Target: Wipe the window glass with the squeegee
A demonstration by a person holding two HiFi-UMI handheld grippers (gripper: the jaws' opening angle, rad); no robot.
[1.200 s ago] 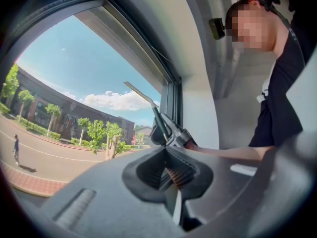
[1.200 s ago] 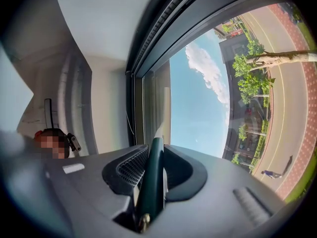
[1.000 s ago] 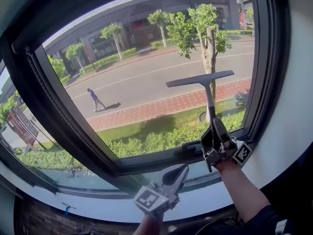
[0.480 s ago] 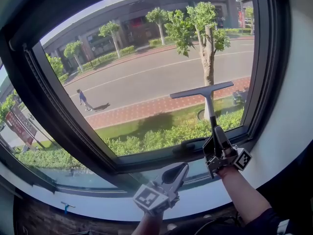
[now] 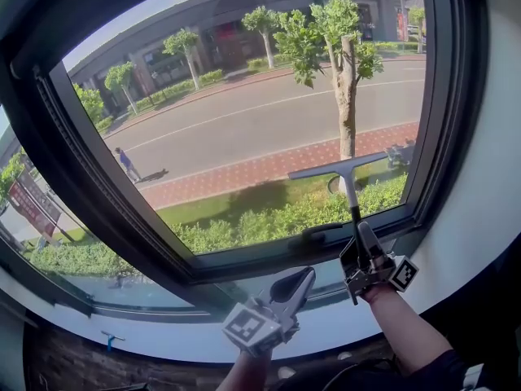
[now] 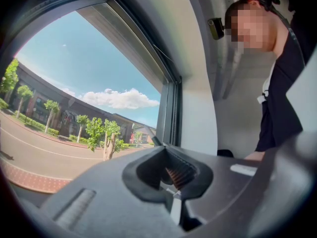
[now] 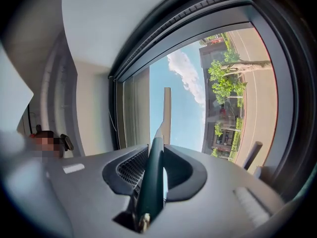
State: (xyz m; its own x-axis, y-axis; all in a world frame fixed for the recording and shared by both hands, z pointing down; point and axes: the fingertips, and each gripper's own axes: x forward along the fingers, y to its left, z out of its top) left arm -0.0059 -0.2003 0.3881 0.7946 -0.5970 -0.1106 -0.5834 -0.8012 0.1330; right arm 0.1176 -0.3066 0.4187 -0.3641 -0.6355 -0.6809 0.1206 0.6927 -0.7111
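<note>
Nearest you, your left gripper [image 5: 295, 287] hangs over the white sill [image 5: 163, 332], below the frame's bottom rail [image 5: 244, 261]. Its jaws are pressed together with nothing between them.

Right of it, and also just below the bottom rail, your right gripper [image 5: 361, 241] is clamped on the dark handle of the squeegee [image 5: 351, 195]. In the right gripper view the handle runs straight up through the closed jaws. The shaft rises from the gripper across the bottom rail, and its blade [image 5: 338, 168] lies nearly level against the window glass [image 5: 244, 129], a little above the rail and near the right side of the pane.

Beyond the glass, above the bottom rail, lie a hedge, a grass strip, a brick footpath and a road, with a tree [image 5: 346, 63] rising above the blade and a pedestrian [image 5: 124, 163] far to the left.

Since a second ago the blade has come down the glass towards the bottom rail, your right gripper has dropped with it, and the pedestrian has moved left.
</note>
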